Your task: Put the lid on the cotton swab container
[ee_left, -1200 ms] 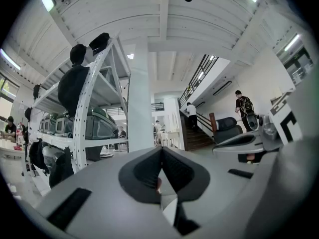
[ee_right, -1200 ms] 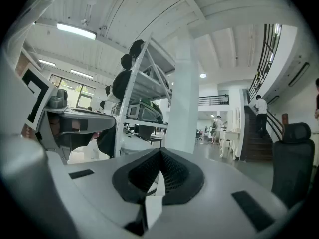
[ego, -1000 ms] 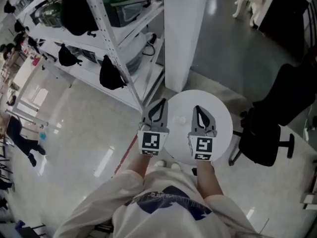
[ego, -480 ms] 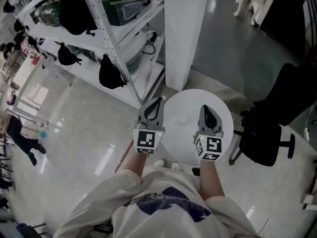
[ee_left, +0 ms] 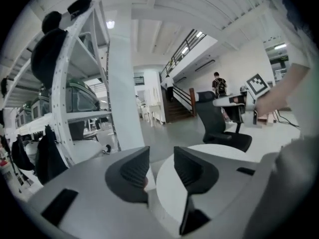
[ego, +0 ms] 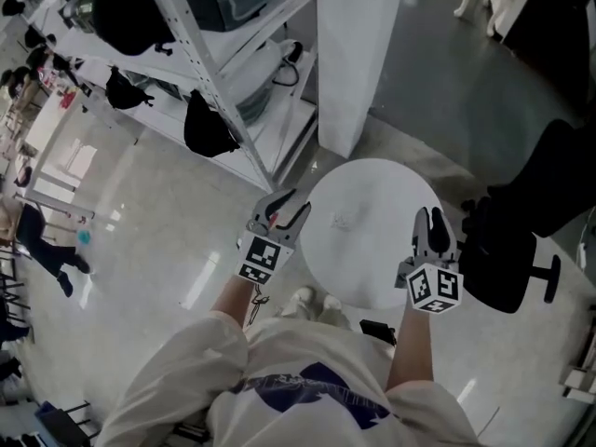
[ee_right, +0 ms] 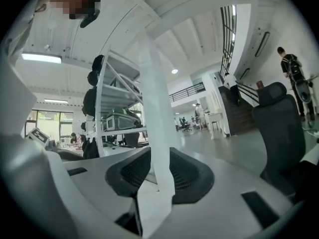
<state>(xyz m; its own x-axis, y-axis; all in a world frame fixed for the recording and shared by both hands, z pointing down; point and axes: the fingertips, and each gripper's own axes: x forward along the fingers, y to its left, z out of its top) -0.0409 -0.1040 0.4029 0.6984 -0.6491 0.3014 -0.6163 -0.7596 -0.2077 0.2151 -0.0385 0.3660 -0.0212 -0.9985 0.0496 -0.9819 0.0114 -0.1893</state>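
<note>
Round table (ego: 372, 194) at centre, directly before person; small object (ego: 341, 223) on it near middle, too small to tell

Pillar (ego: 358, 54) behind table

Shelving rack (ego: 219, 73) left of pillar, behind-left of table; bags (ego: 207, 127) hanging on rack

Office chair (ego: 517, 240) just right of table

Shoes (ego: 312, 303) on floor (ego: 158, 240) at table's near edge

Second person (ego: 42, 250) far left, well apart from table

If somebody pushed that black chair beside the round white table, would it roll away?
Probably it would move easily: the black chair stands on a spoked base over a smooth, shiny floor, though I can't make out wheels. Its tall back may make it tip if pushed high up.
</note>
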